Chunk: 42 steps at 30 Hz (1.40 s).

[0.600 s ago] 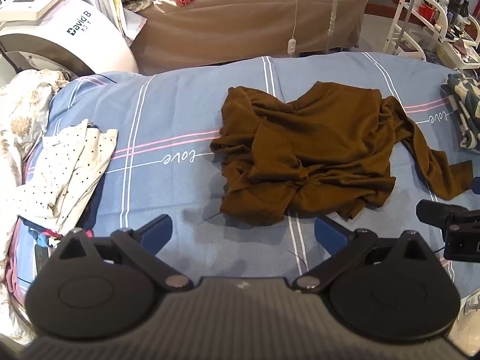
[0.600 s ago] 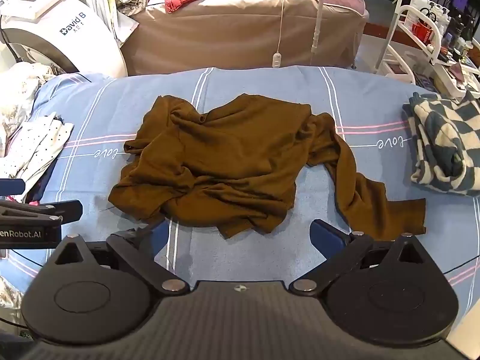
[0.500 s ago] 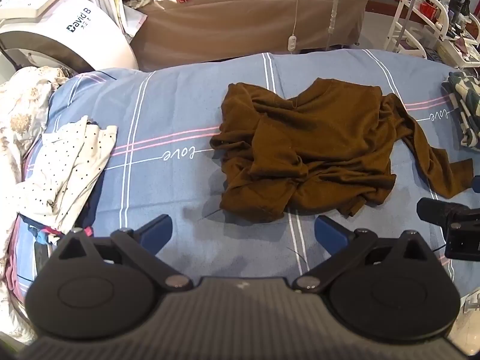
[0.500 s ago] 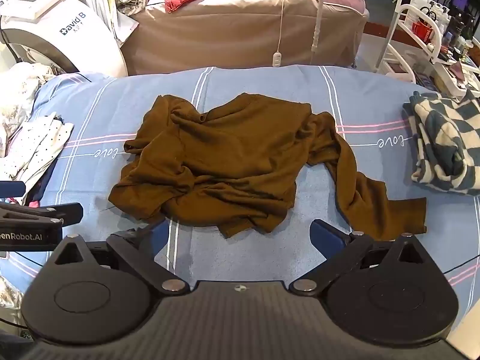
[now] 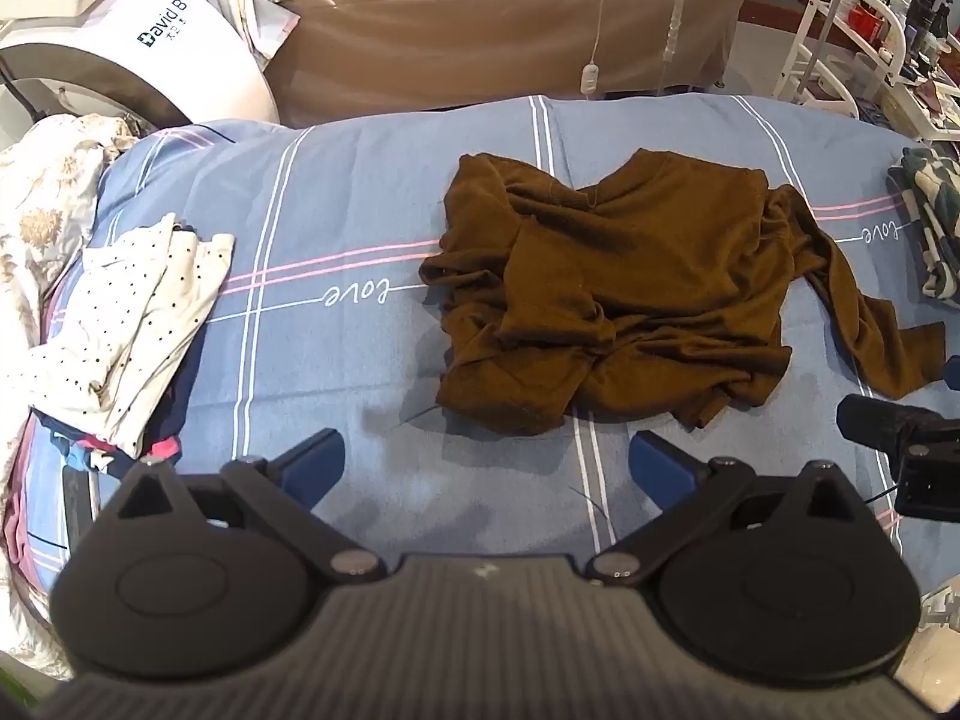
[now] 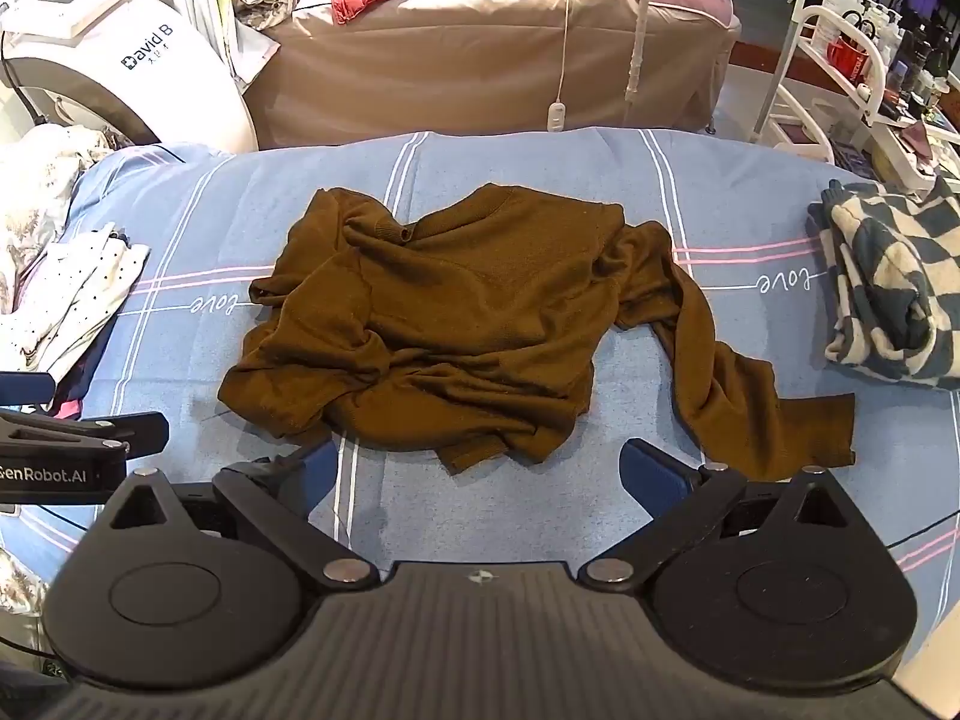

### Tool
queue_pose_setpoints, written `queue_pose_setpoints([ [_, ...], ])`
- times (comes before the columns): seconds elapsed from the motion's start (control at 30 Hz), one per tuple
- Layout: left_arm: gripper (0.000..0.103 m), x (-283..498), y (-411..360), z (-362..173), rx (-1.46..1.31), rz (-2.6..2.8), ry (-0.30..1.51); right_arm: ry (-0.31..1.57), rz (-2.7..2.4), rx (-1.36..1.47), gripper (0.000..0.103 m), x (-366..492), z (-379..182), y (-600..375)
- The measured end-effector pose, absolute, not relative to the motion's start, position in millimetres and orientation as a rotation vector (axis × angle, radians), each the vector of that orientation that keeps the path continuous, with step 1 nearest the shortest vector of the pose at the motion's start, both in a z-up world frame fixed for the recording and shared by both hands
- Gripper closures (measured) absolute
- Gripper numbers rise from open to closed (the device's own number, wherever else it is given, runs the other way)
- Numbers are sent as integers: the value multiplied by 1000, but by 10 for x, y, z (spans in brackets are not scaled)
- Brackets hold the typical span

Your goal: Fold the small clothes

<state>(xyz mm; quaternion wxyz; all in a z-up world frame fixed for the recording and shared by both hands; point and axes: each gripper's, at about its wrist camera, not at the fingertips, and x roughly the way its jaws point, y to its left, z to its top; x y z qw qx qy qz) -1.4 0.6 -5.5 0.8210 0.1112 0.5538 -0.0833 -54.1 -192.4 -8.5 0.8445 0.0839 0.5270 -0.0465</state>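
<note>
Where the blue sheet [image 6: 480, 180] with white and pink stripes covers the bed, a crumpled brown top [image 6: 456, 324] lies near its middle, one sleeve trailing right. Both the left hand-held gripper [image 5: 486, 468] and the right hand-held gripper [image 6: 480, 474] hover over the near edge, jaws spread wide, empty. A polka-dot garment [image 5: 126, 312] lies left, a checked knit [image 6: 888, 288] right; behind stand a tan-covered bed [image 6: 480, 60] and a white machine [image 5: 120, 42].

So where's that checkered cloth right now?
The checkered cloth lies at the right edge of the blue sheet in the right wrist view, beyond the brown top's trailing sleeve.
</note>
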Motion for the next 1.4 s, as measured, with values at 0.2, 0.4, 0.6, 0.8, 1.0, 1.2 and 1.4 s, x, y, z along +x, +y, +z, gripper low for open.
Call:
queue_pose_setpoints([
  [0.2,0,-5,4,-97,226,-176,1198,1117,-95,185,0,-539,-103,-1944],
  [0.4,0,-11,-14,-116,227,-177,1204,1120,-93,189,0,-536,-117,-1948],
  [0.6,0,-4,-3,-165,212,-176,1224,1125,-91,193,0,-537,-125,-1963],
  [0.8,0,19,50,-229,189,-164,1251,1144,-102,218,0,-524,-194,-2003],
  [1.0,0,22,5,-213,210,-164,1247,1145,-94,213,0,-507,-203,-1993],
  [1.2,0,50,18,-204,204,-153,1245,1137,-92,203,0,-496,-185,-1997],
  [1.4,0,76,31,-208,205,-146,1245,1136,-96,203,0,-471,-182,-2017],
])
